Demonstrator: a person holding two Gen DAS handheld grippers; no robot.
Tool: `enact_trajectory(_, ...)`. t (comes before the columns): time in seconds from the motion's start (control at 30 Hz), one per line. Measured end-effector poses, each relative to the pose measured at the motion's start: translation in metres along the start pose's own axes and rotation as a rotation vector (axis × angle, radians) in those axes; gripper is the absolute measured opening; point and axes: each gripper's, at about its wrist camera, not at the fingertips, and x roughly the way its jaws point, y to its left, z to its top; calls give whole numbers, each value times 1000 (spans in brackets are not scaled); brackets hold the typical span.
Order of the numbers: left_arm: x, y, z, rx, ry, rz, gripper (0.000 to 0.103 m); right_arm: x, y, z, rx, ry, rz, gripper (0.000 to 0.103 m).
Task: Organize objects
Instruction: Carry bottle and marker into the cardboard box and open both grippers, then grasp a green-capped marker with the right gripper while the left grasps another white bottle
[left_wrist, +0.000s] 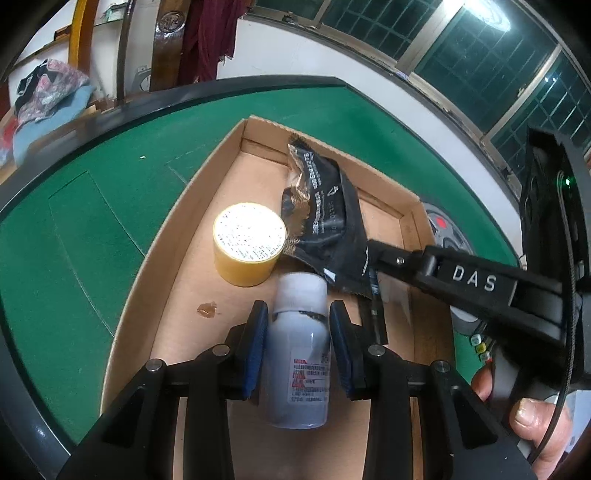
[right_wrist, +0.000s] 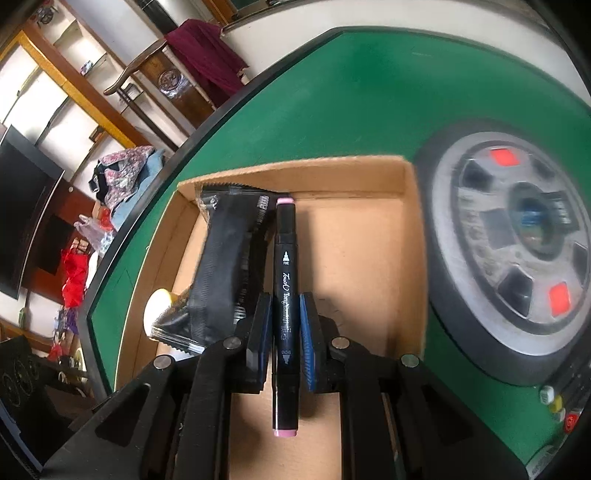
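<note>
The left gripper (left_wrist: 298, 341) clamps a small grey bottle (left_wrist: 300, 354) between its blue pads, jaws narrowed to the bottle's width, over the open cardboard box (left_wrist: 155, 280) on the green table (left_wrist: 74, 229). The right gripper (right_wrist: 283, 334) is nearly shut on a black marker (right_wrist: 284, 314) with pink ends, held lengthwise above the box floor. In the box a yellow tape roll (left_wrist: 248, 243) stands upright, touching a black foil packet (left_wrist: 325, 229) that lies beside it.
</note>
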Motion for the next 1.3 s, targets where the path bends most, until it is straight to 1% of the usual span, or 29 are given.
enact_trajectory(0.1,-2,-3,-2,11,-6,15,30,-5,-3,-1,2,-2,-17,13)
enact_trajectory(0.17,-5,-3,0,13,-9,1,30,-11,-1,2,-3,-11,-15,13)
enact_trajectory(0.23,-12,-3,-2,7,-16,-8,31,-25,-6,-2,6,-31,-17,13)
enact_trajectory(0.33,-23,-7,-7,20,-41,-14,31,-44,-9,-9,12,-60,31,13)
enact_trajectory(0.4,-32,-13,-14,36,-60,-10,31,-60,-12,-20,15,-75,60,14)
enact_trajectory(0.53,-48,-30,-33,86,-81,-39,31,-89,-20,-47,15,-106,109,14)
enact_trajectory(0.6,-57,-42,-42,119,-90,-61,31,-105,-24,-68,15,-119,145,14)
enact_trajectory(0.73,-75,-85,-70,263,-113,-100,31,-135,-40,-104,13,-150,170,14)
enact_trajectory(0.83,-79,-115,-95,383,-82,-150,34,-164,-60,-135,5,-185,160,14)
enact_trajectory(0.87,-78,-124,-102,415,-66,-167,38,-176,-73,-148,3,-201,145,14)
enact_trajectory(0.9,-75,-135,-112,455,-45,-185,41,-183,-81,-156,5,-212,132,18)
enact_trajectory(0.93,-73,-144,-122,487,-26,-199,41,-192,-96,-166,10,-222,108,26)
enact_trajectory(0.97,-71,-150,-128,507,-13,-207,41,-197,-105,-170,12,-226,91,31)
enact_trajectory(1.0,-68,-156,-136,529,1,-213,41,-206,-122,-178,16,-238,58,39)
enact_trajectory(1.03,-64,-164,-144,555,21,-215,41,-213,-137,-182,27,-248,31,44)
enact_trajectory(1.1,-61,-172,-151,576,33,-217,41,-224,-163,-188,73,-267,-1,47)
enact_trajectory(1.13,-59,-176,-153,584,38,-217,41,-226,-178,-189,92,-265,4,55)
enact_trajectory(1.17,-59,-178,-154,586,40,-217,41,-226,-186,-190,104,-257,4,57)
enact_trajectory(1.23,-59,-180,-153,584,40,-222,41,-222,-207,-193,161,-246,-19,57)
enact_trajectory(1.27,-60,-179,-152,581,39,-225,41,-221,-211,-195,162,-237,-14,57)
enact_trajectory(1.3,-61,-179,-150,575,35,-228,41,-215,-214,-195,165,-209,-3,57)
